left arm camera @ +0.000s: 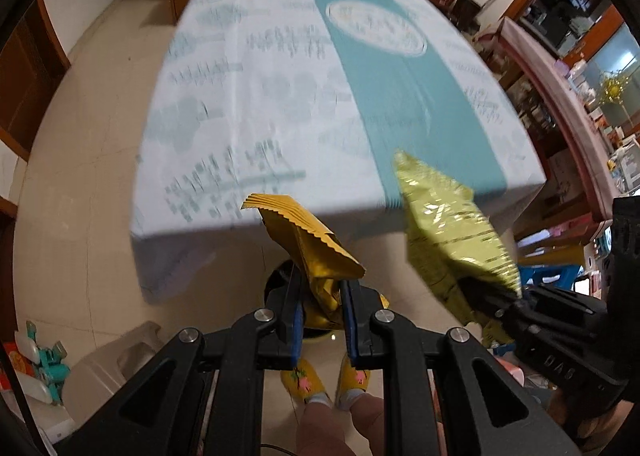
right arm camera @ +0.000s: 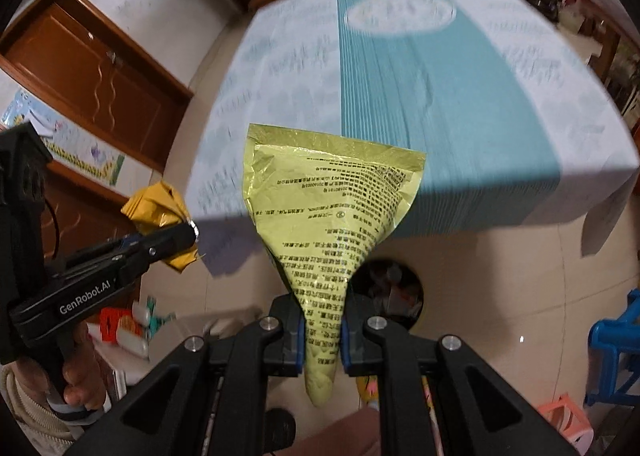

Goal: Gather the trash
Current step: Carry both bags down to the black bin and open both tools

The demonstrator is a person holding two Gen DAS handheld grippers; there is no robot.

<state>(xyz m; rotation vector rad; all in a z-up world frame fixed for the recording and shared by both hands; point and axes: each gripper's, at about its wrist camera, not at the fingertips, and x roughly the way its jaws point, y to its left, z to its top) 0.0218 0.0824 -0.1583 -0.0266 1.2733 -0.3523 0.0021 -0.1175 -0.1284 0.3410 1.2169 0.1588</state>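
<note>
1. While the person is standing at the near edge of the table (right arm camera: 500,104), both grippers are tipping downward over a dark bin (right arm camera: 394,290) on the floor.
2. Clamped on a crumpled gold wrapper (left arm camera: 316,252), the left gripper (left arm camera: 320,320) is pinching its lower end so it hangs clear of the cloth.
3. Squeezing the narrow neck of a yellow-green packet (right arm camera: 332,212), the right gripper (right arm camera: 322,332) is keeping it directly above the bin, probably for dropping.

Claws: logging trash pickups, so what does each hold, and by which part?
Left claw pinches the crumpled orange-gold wrapper at its lower end; right claw pinches the yellow-green printed packet near its narrow lower end.
</note>
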